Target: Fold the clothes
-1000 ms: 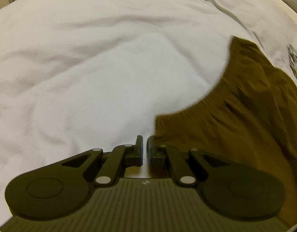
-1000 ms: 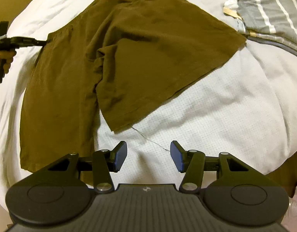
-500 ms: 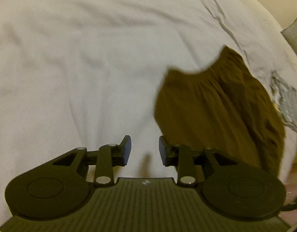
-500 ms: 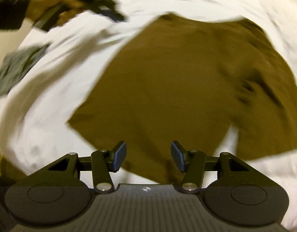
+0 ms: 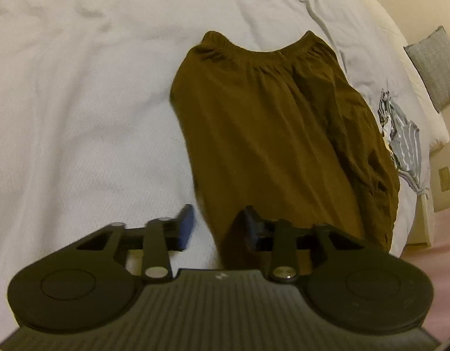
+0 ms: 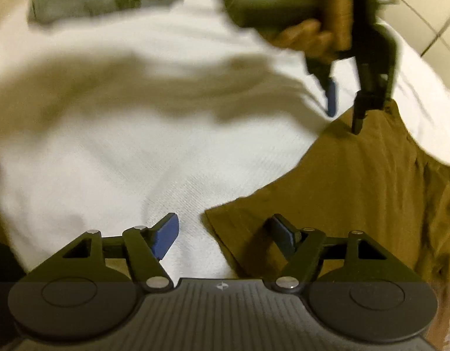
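Left gripper point(image 5: 217, 225) jaws now wide apart, no longer together; brown shorts point(image 5: 271, 134) released ahead; right gripper point(image 6: 225, 235) jaws still apart, shorts' corner between.

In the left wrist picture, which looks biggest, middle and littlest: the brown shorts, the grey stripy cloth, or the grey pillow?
1. Brown shorts with elastic waistband, by far the biggest.
2. Grey striped cloth on the white bedcover.
3. Grey woven pillow, partly cut off.
The last two look close, and both lie farther off, so that order is unsure.

No readable text, labels, brands or numbers in either view, only a small pale emblem, too tiny to make out, on each ribbed gripper body point(image 5: 220, 276), no letters discernible
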Demonstrator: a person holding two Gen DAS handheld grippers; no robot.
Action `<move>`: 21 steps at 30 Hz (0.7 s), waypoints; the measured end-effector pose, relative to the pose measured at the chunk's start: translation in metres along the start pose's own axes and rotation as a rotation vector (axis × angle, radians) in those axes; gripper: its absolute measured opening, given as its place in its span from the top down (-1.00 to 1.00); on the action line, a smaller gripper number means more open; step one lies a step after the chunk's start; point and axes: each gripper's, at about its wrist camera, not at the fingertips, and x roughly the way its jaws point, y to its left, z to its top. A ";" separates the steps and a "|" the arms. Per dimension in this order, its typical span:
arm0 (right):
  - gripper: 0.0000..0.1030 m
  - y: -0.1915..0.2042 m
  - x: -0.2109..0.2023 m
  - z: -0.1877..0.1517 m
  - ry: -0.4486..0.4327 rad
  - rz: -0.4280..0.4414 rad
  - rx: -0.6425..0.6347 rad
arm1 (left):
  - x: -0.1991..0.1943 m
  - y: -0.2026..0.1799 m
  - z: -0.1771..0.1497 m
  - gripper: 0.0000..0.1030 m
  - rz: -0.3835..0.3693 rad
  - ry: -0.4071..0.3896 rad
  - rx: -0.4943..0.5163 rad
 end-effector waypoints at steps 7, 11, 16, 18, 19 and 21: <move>0.86 -0.005 -0.010 0.008 -0.005 -0.007 0.114 | -0.013 -0.009 0.002 0.99 0.009 -0.027 0.116; 0.86 0.001 -0.026 0.026 -0.088 0.064 0.114 | -0.038 -0.003 -0.002 0.99 0.028 -0.071 0.158; 0.65 -0.009 -0.012 0.035 -0.041 0.137 0.182 | -0.031 0.011 -0.003 0.98 0.056 -0.045 0.117; 0.37 -0.020 -0.026 0.025 -0.055 0.140 0.204 | -0.032 0.007 -0.002 0.97 0.076 -0.047 0.112; 0.13 -0.026 -0.034 0.020 -0.066 0.139 0.214 | -0.034 0.004 -0.002 0.96 0.093 -0.053 0.115; 0.09 -0.037 -0.051 0.009 -0.087 0.137 0.234 | -0.041 -0.004 -0.002 0.91 0.125 -0.068 0.123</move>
